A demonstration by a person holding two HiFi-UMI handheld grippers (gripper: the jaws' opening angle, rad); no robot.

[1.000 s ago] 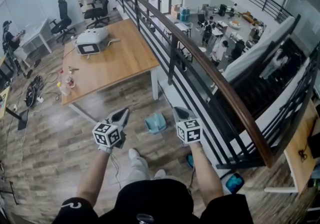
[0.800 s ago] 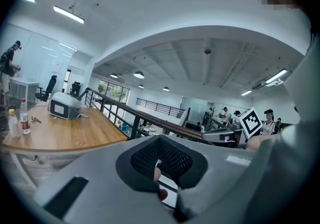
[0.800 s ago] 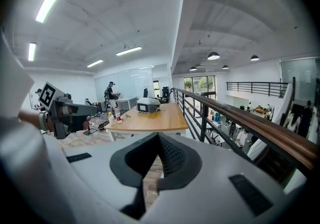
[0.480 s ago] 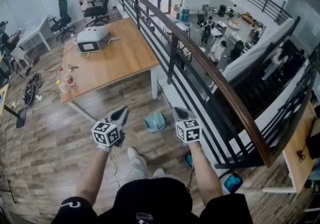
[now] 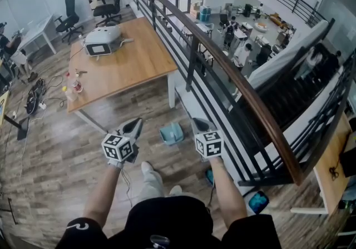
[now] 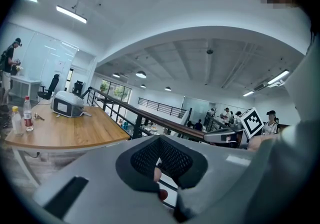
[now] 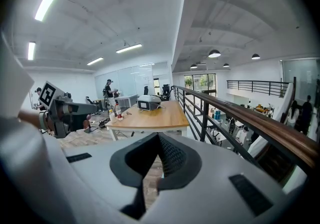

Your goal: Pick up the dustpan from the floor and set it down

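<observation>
A teal dustpan (image 5: pixel 172 134) lies on the wooden floor (image 5: pixel 67 159) near the table's leg, ahead of me and between the two grippers. My left gripper (image 5: pixel 136 124) hovers to its left, well above the floor, its jaws together with nothing in them. To the dustpan's right my right gripper (image 5: pixel 199 123) hangs at the same height, also shut and empty. In the left gripper view the left gripper (image 6: pixel 159 140) points over the table. The right gripper (image 7: pixel 159 138) looks along the railing in its own view. Neither gripper view shows the dustpan.
A wooden table (image 5: pixel 119 64) stands ahead on the left with a white device (image 5: pixel 102 42) and bottles (image 5: pixel 71 89) on it. A black railing with a brown handrail (image 5: pixel 233 81) runs along the right. Cables (image 5: pixel 33 100) lie on the floor at left. My shoes (image 5: pixel 147 170) are below the grippers.
Both grippers hold still and stay shut. Only the head view has drifted slightly, and a person at the far left edge has shifted.
</observation>
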